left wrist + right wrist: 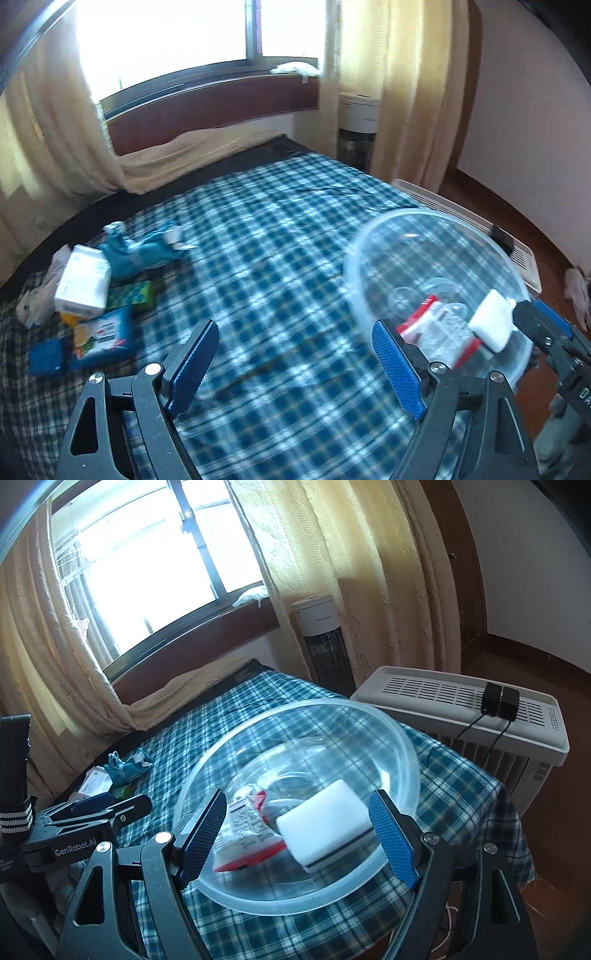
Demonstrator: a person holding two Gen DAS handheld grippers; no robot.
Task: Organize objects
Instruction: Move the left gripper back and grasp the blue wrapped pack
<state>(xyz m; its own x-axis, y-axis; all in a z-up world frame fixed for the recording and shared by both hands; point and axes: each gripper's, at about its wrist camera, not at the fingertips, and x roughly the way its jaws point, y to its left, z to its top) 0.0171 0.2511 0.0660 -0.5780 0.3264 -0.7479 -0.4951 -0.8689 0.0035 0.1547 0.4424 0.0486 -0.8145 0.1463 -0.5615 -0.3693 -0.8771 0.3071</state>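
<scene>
1. We see our left gripper (295,363) hanging over the plaid bed cover (280,236) with its jaws spread wide and nothing between them.
2. Our right gripper (297,836) hangs just above the near rim of the clear plastic bowl (402,738), jaws likewise wide apart and holding nothing.
3. The bowl sits on the right-hand corner of the bed, close to the edge. Inside it lie a white block (325,819) and, to its left and partly under it, a red-and-white packet (247,834).
4. The block lies between the right jaws in the wrist view, but we cannot tell whether either pad touches it.
5. On the far left of the bed, well apart from the bowl, a loose pile remains: a white carton (83,282), a teal cloth (140,249), a green box (135,293), a blue snack packet (103,338) and a dark blue square pad (46,356).
6. A white heater (480,705) stands beside the bed, just behind the bowl, with two black adapters (500,698) on top.
</scene>
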